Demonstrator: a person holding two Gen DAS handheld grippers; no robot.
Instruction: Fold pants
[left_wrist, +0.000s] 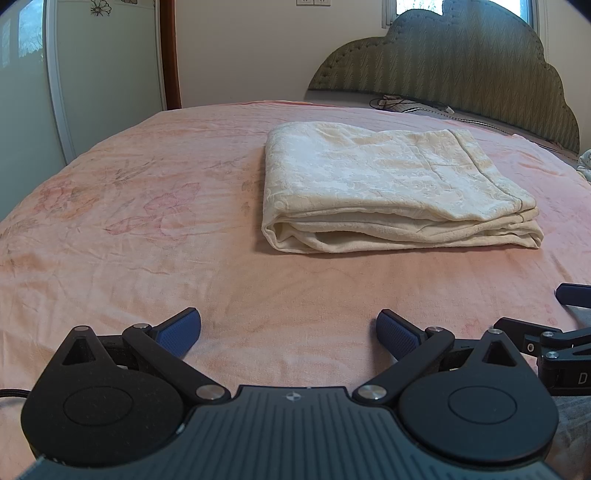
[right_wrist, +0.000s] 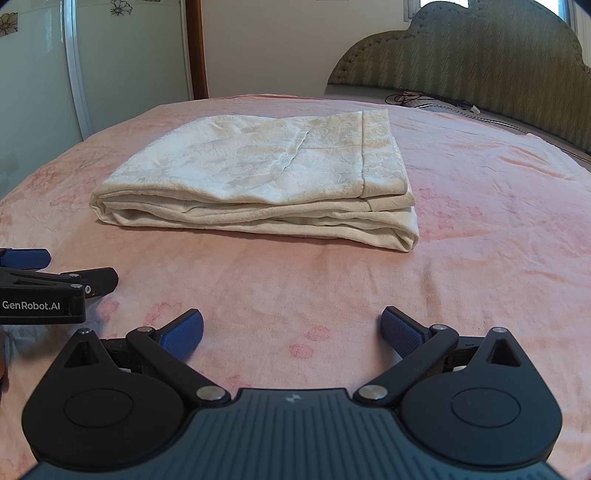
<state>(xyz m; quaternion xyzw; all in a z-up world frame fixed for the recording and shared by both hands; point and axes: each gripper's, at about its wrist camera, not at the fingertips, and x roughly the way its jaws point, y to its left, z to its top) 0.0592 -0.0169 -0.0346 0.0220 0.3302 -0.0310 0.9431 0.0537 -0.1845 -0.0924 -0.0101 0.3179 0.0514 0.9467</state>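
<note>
Left claw: we see our black left claw with blue ribbed pads (left_wrist: 289, 332) spread wide apart, gripping nothing, low over the bed.
Pants: the cream, brocade-patterned folded pants (left_wrist: 397, 188) lie as a flat stack on the bed, at about 1 o'clock from our left claw and 11 o'clock from our right, well apart from both.
Right claw: our matching black right claw (right_wrist: 291, 330) also stands wide apart and empty.
Bed: pink floral bedsheet (right_wrist: 480, 266).
Headboard: green quilted scalloped headboard (right_wrist: 480, 51) at 1 o'clock.

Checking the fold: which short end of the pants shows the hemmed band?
The right end of the pants, nearer the headboard; the left end is a rounded fold.
</note>
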